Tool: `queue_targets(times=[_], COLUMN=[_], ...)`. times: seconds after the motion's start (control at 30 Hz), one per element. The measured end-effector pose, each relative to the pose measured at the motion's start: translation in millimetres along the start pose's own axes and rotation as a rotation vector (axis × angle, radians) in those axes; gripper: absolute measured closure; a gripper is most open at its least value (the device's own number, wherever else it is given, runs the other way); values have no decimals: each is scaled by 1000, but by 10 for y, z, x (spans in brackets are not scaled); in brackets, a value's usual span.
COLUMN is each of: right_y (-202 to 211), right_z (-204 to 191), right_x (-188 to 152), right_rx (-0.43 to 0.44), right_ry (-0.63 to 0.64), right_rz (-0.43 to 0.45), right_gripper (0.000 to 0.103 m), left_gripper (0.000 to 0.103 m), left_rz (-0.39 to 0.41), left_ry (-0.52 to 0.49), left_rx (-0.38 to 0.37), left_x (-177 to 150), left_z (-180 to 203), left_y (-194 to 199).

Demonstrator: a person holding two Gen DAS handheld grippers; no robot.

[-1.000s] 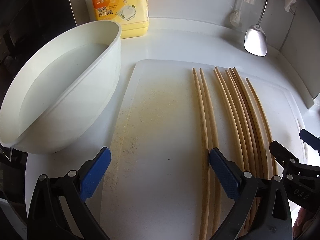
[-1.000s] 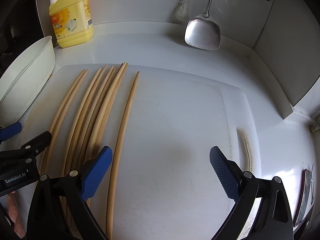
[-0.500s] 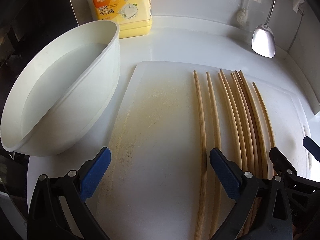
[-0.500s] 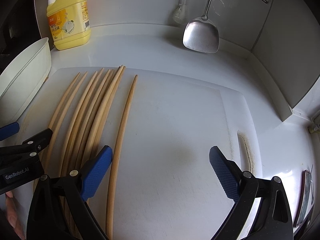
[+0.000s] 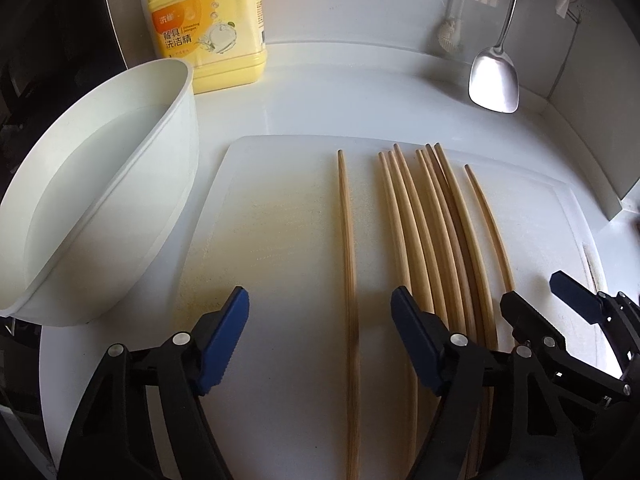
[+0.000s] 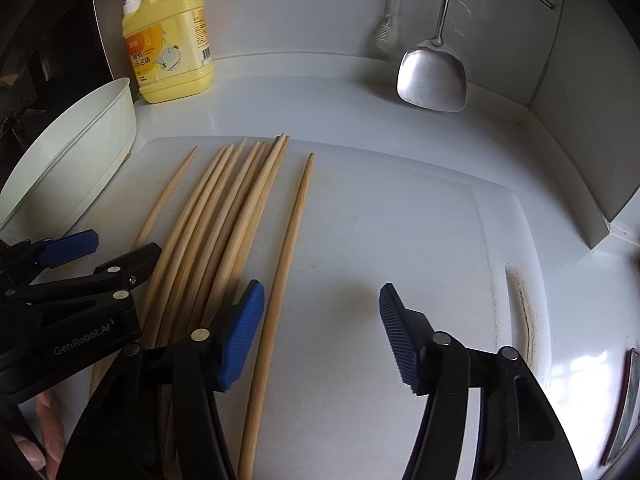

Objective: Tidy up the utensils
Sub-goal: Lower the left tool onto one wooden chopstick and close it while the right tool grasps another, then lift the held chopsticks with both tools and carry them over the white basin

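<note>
- Chopsticks lie lengthwise on the white cutting board (image 5: 280,200): a single chopstick (image 5: 347,264) set apart at 9 o'clock of the main bundle (image 5: 432,240), and a lone chopstick (image 6: 286,280) at 3 o'clock of it.
- Left hand-held gripper (image 5: 320,332) spread wide, holding nothing, straddling the single chopstick.
- Right hand-held gripper (image 6: 322,328) also wide and empty; the lone chopstick lies just beside its left pad.
- White basin (image 5: 132,184) sits at 9 o'clock of the board on the counter (image 5: 340,100).
- Yellow detergent bottle (image 5: 208,28) and metal spatula (image 6: 433,76) stand toward 12 o'clock.
</note>
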State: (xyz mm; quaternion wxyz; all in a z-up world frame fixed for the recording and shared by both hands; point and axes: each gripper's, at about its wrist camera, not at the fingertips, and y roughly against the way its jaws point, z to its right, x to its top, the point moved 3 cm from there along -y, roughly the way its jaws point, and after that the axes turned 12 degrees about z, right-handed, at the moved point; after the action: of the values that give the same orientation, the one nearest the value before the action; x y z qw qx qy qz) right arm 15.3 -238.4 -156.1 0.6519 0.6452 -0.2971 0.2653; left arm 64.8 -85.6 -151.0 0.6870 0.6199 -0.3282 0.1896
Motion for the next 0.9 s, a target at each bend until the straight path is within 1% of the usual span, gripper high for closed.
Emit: queue_targets(times=[0.03, 0.1, 0.13, 0.17, 0.23, 0.27, 0.3, 0.37, 0.43, 0.53, 0.73, 0.9], right_y=[2, 7, 8, 6, 4, 3, 0, -5, -14, -12, 9, 107], right_z=[-13, -41, -61, -77, -100, -108, -111, -110, -95, -77, 30, 130], right_x=[2, 2, 3, 6, 8, 6, 4, 5, 13, 9, -13, -23], right_rx=[5, 18, 25, 28, 34, 33, 32, 24, 28, 33, 48, 51], right_ry=[7, 20, 30, 39, 53, 57, 60, 66, 60, 48, -23, -71], right_rz=[0, 2, 4, 6, 9, 9, 10, 11, 10, 7, -7, -7], right_gripper=[54, 63, 66, 72, 79, 86, 93, 96, 97, 97, 97, 97], left_gripper=[37, 43, 49, 54, 59, 65, 69, 85, 95, 96, 96, 96], left_rz=[2, 8, 10, 12, 12, 11, 11, 6, 1, -5, -25, -19], left_ry=[-3, -14, -21, -27, -31, -34, -37, -46, -59, -64, -19, -13], left_rx=[-5, -13, -19, -21, -23, -24, -28, -34, -39, -44, -78, -98], left_x=[0, -4, -4, -1, 3, 6, 9, 29, 29, 32, 42, 46], left_z=[10, 51, 73, 99, 138, 151, 166, 202, 220, 218, 147, 115], left_y=[8, 23, 32, 36, 41, 45, 48, 32, 33, 31, 40, 156])
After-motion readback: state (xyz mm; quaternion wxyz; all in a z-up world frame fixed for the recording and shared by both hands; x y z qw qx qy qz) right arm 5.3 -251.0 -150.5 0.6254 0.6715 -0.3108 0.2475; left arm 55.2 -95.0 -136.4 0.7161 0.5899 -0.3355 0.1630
